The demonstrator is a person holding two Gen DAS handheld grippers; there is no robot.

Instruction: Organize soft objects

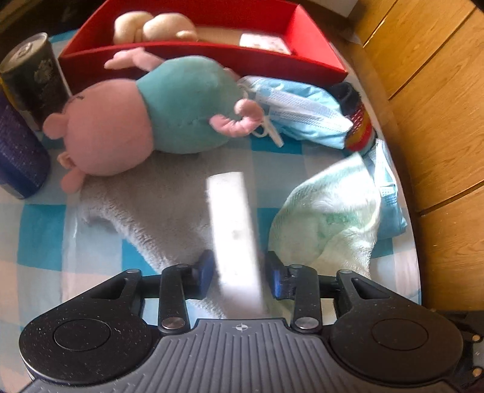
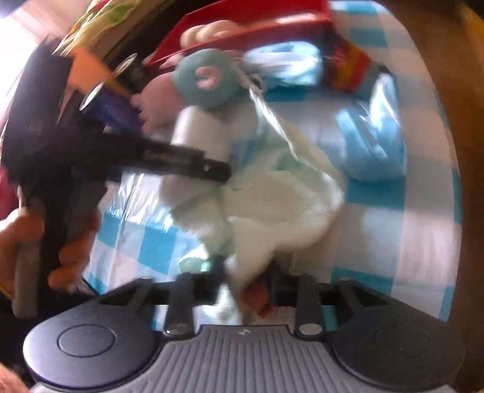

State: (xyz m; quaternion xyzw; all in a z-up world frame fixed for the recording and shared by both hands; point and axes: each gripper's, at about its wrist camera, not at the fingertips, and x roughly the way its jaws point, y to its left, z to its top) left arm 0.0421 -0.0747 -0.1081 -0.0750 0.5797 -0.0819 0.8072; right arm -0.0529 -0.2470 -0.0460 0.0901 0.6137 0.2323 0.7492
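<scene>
My left gripper [image 1: 239,275] is shut on a white strip of the grey fluffy towel [image 1: 145,208], which lies on the checked cloth. My right gripper [image 2: 245,284] is shut on the pale green towel [image 2: 281,202], also seen in the left wrist view [image 1: 326,220]. A pink plush toy in a teal shirt [image 1: 157,115] lies just behind the grey towel, in front of the red box [image 1: 211,57]. A beige plush [image 1: 154,27] lies inside the box. The left gripper [image 2: 169,160] shows in the right wrist view, reaching over the towels.
Blue face masks in plastic [image 1: 299,112] and a dark, red and yellow sock [image 1: 357,121] lie right of the pink plush. A dark can [image 1: 33,75] and a purple can [image 1: 18,154] stand at the left. A wooden floor [image 1: 438,105] lies beyond the right edge.
</scene>
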